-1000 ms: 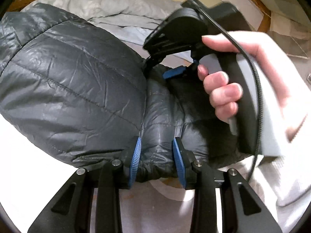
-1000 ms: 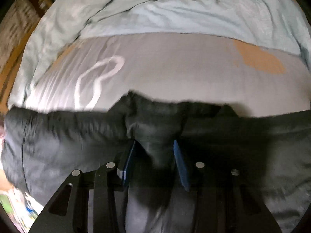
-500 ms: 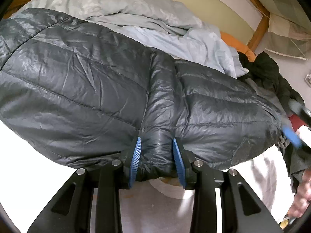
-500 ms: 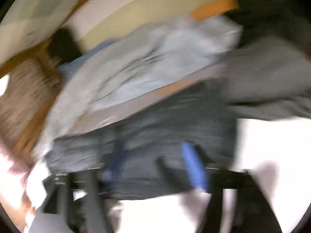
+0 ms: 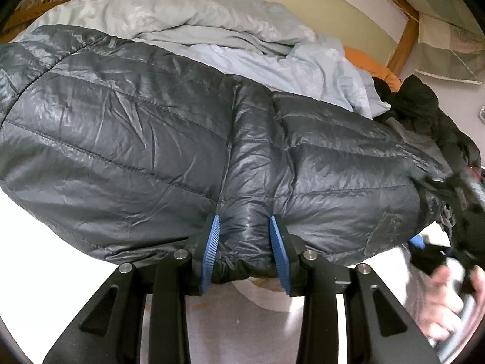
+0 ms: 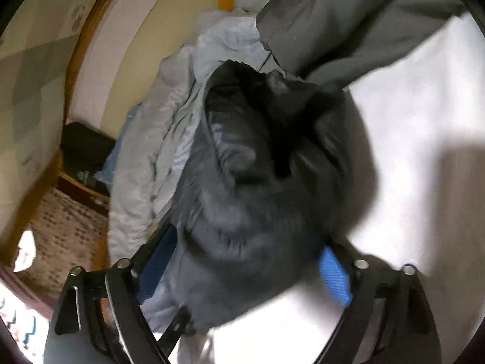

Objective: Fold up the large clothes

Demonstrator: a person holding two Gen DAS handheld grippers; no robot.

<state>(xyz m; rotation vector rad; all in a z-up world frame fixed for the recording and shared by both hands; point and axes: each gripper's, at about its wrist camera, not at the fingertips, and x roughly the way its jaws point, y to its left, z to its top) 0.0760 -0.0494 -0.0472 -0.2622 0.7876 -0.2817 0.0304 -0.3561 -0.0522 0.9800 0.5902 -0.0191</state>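
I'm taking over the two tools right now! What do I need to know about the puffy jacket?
Left tool: shut on the near edge of the dark puffy jacket, pinching a bunch of it.
Right tool: at the jacket's right end, wide and closing, jacket fabric between its pads; the picture is too blurry to show a firm grip.
The jacket lies lengthwise on the bed sheet, in front of a crumpled light blue duvet.
Done: jacket laid out as a long bundle.
Left: probably fold the right end over, then tidy.

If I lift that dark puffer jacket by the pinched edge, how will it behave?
The puffer jacket probably droops: it bunches softly between the left gripper pads. Its glossy shell looks slippery. Puffy quilting suggests it is light for its bulk.
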